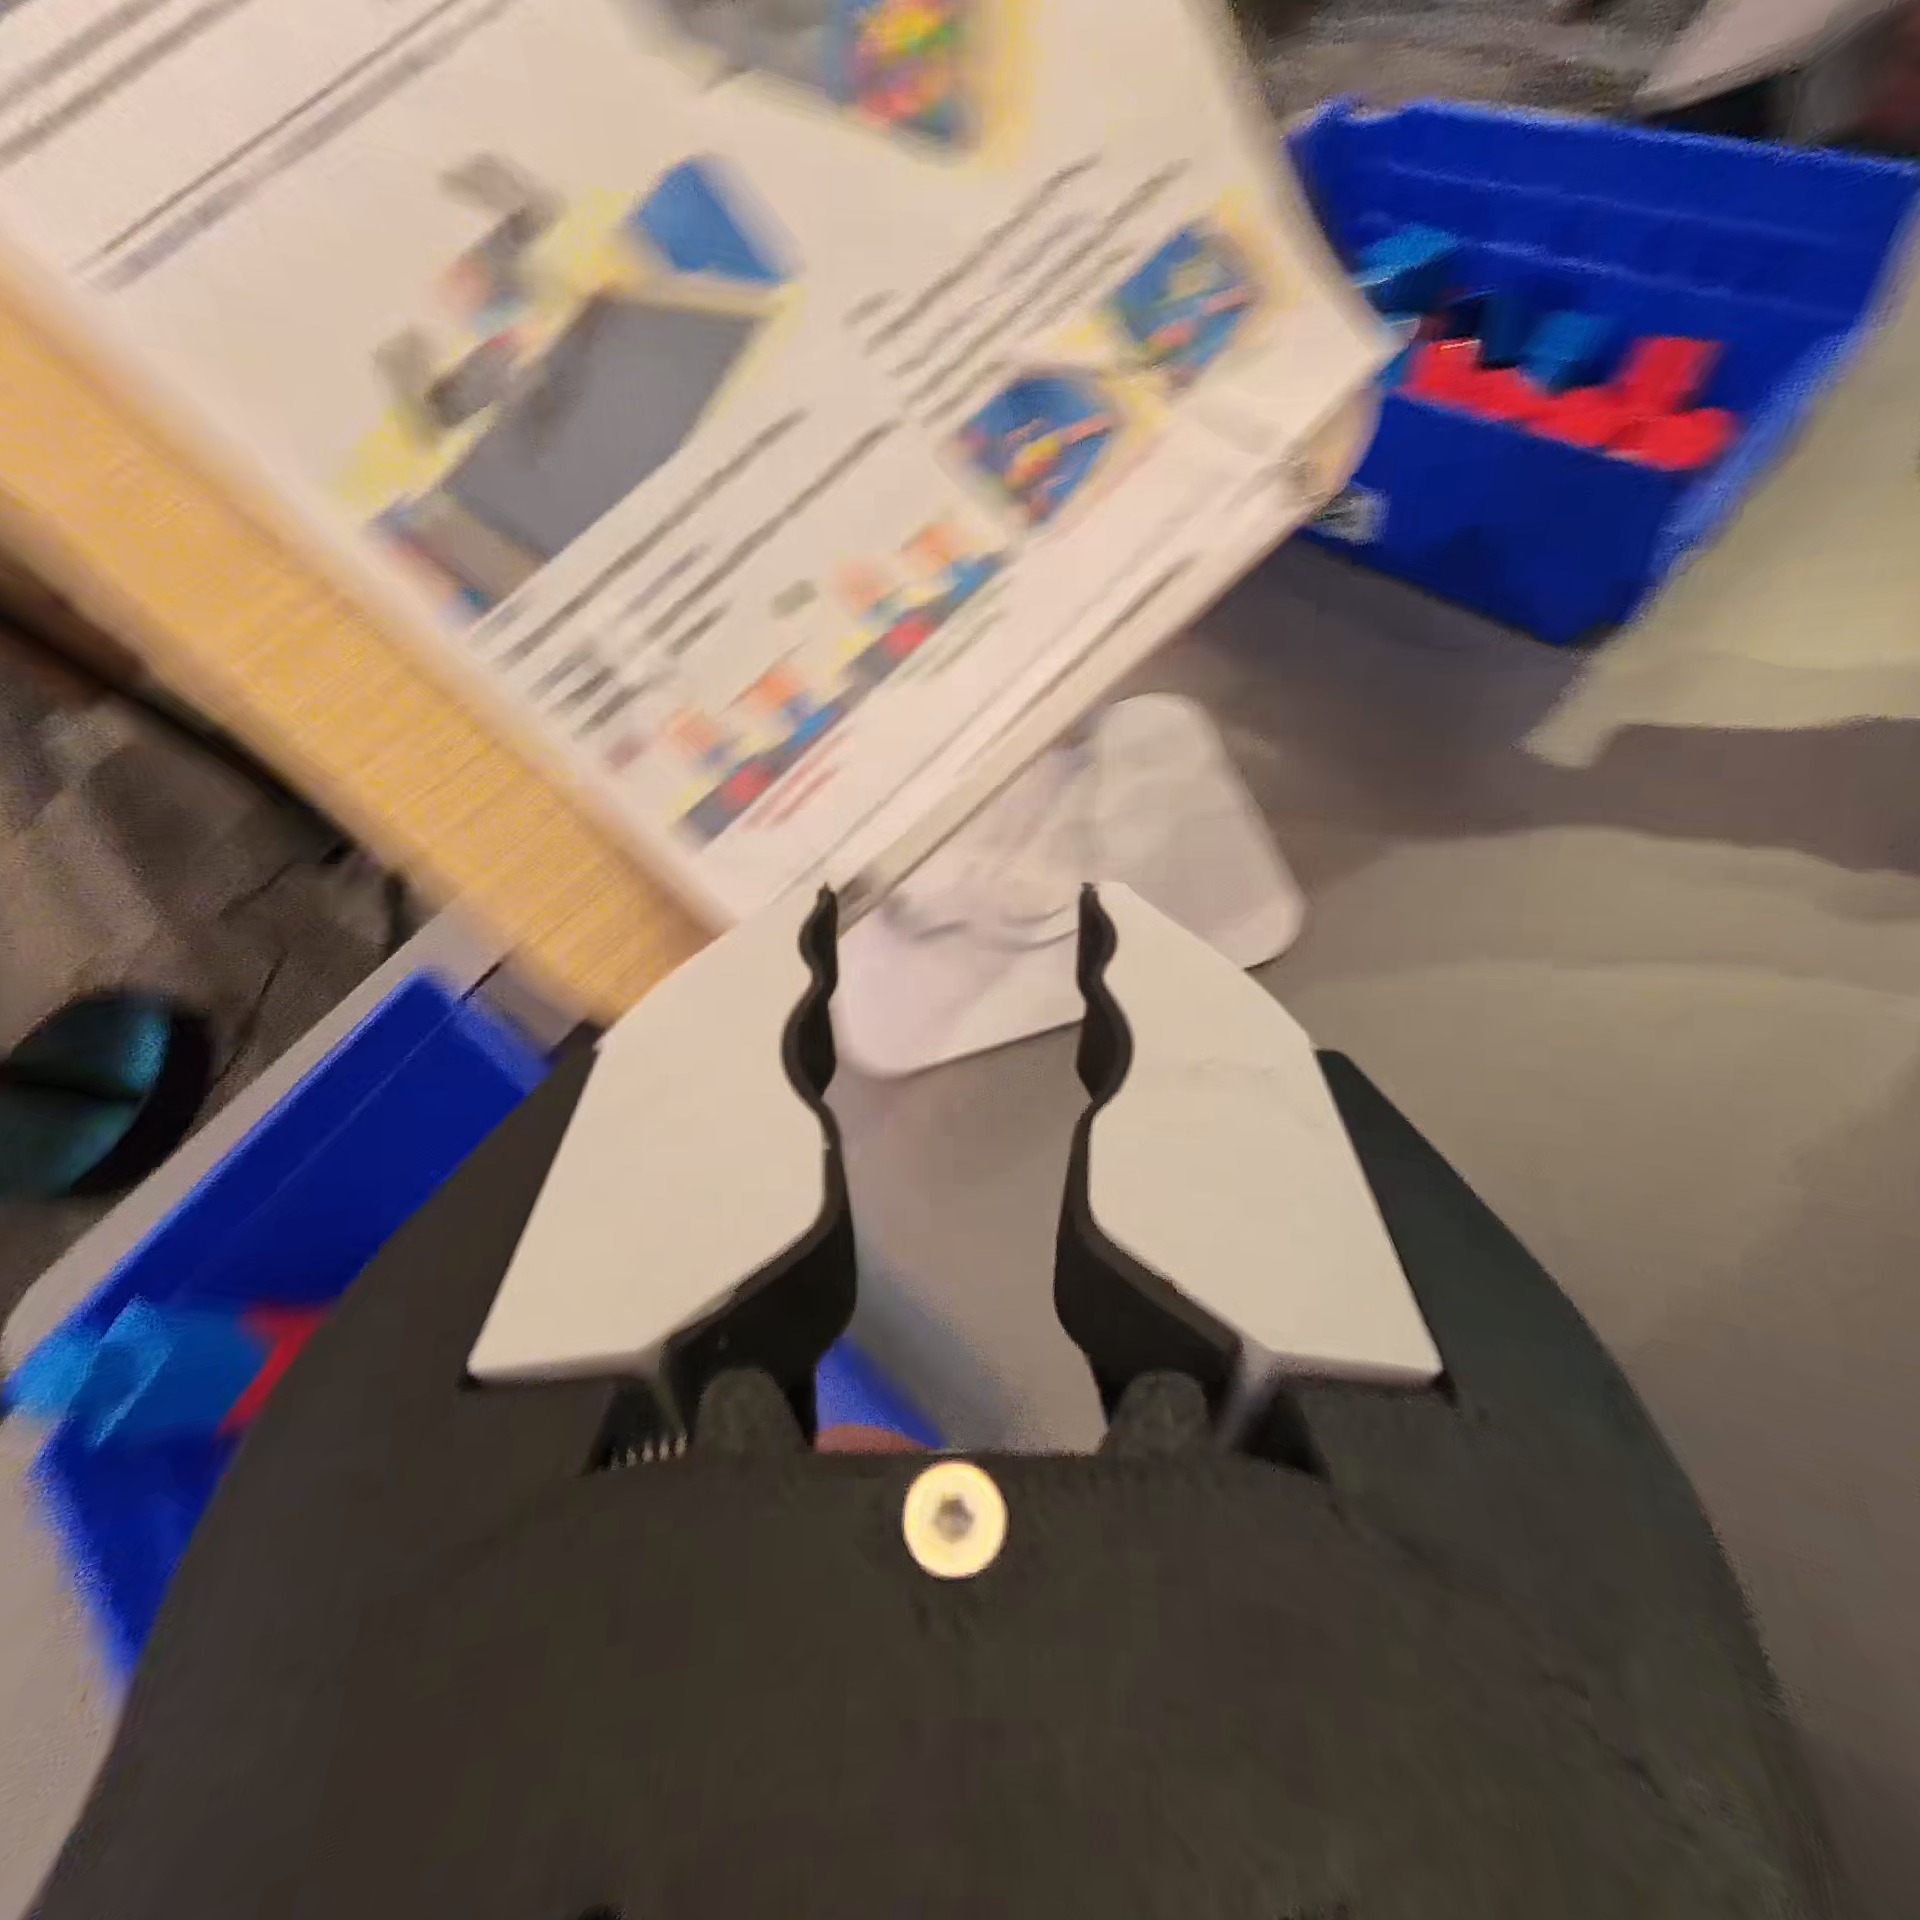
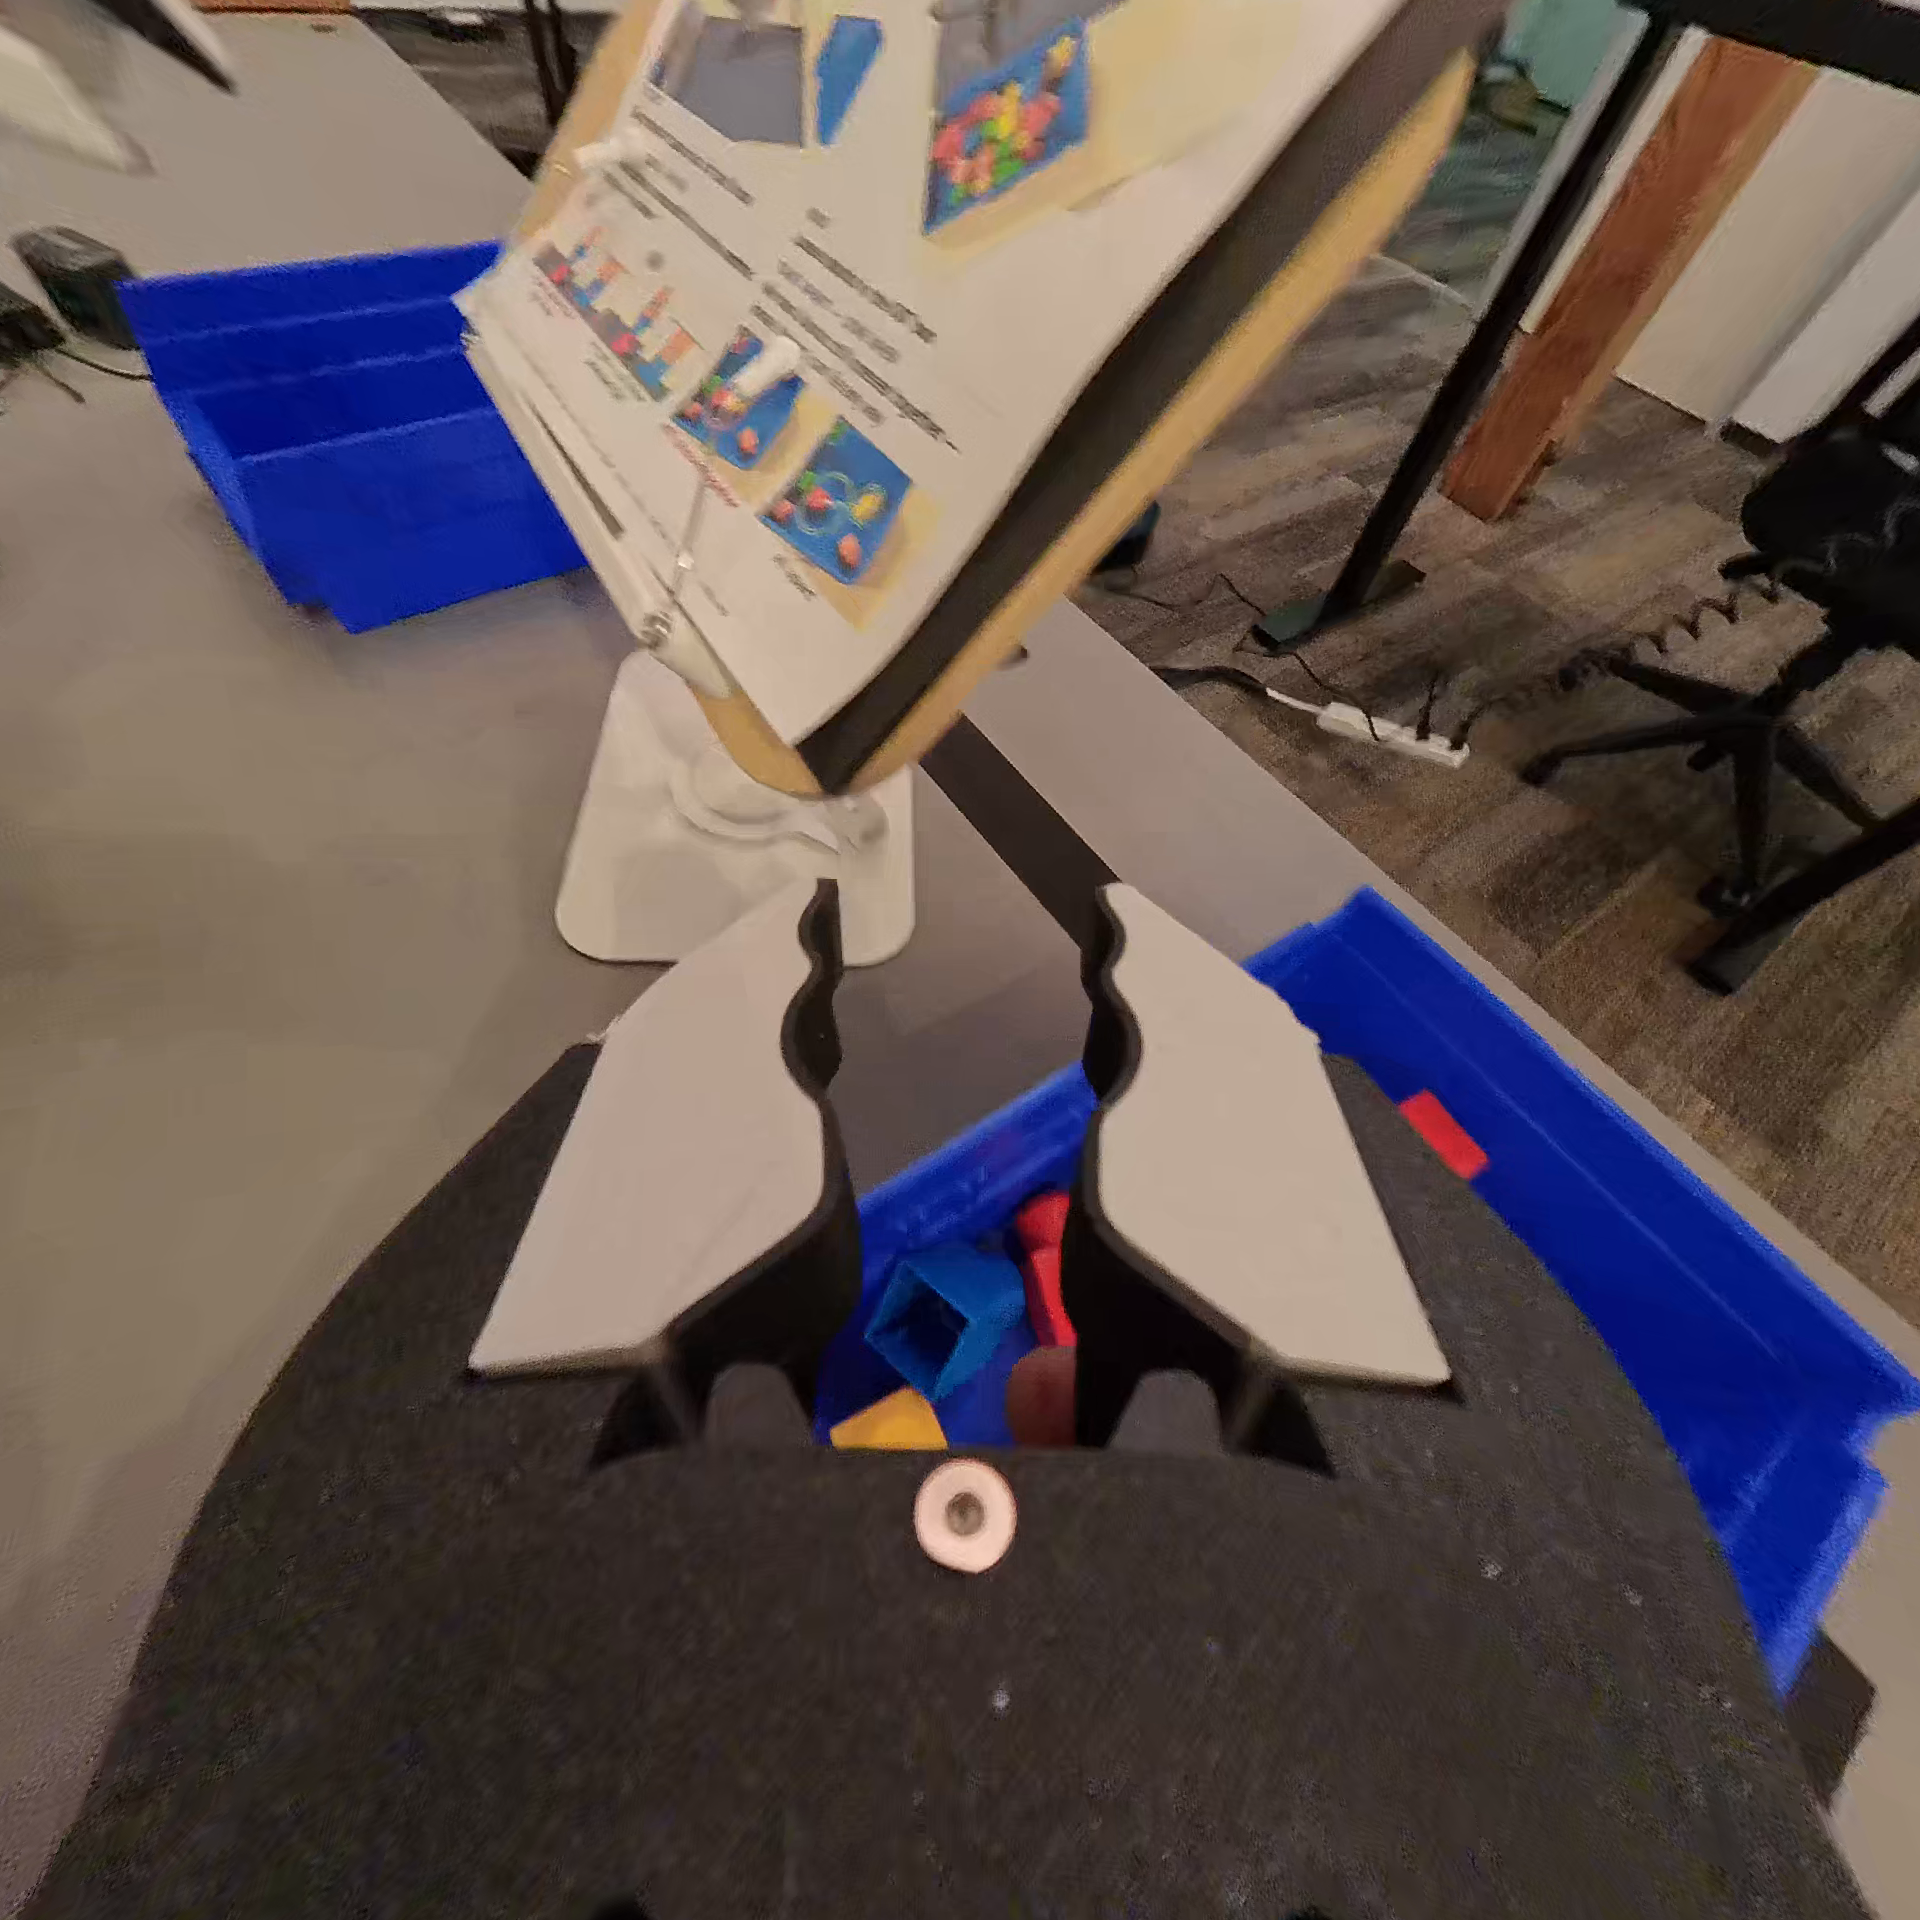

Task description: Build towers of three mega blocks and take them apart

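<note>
Both the left tool (image 1: 956, 935) and the right tool (image 2: 961, 935) are seen open and bare above the grey bench (image 2: 260, 935). Red, blue and yellow plastic mega blocks (image 2: 951, 1320) are seen in the blue plastic bin (image 2: 1558, 1195) beneath the right tool.

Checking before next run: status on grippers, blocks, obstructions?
Left gripper open, empty. Right gripper open, empty. Blocks loose in blue bin. Instruction board on stand ahead.

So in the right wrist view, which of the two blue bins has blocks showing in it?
The near blue bin under the right gripper, at the table's right edge; blocks show between the fingers. The far blue bin, left of the stand, shows none.
</note>
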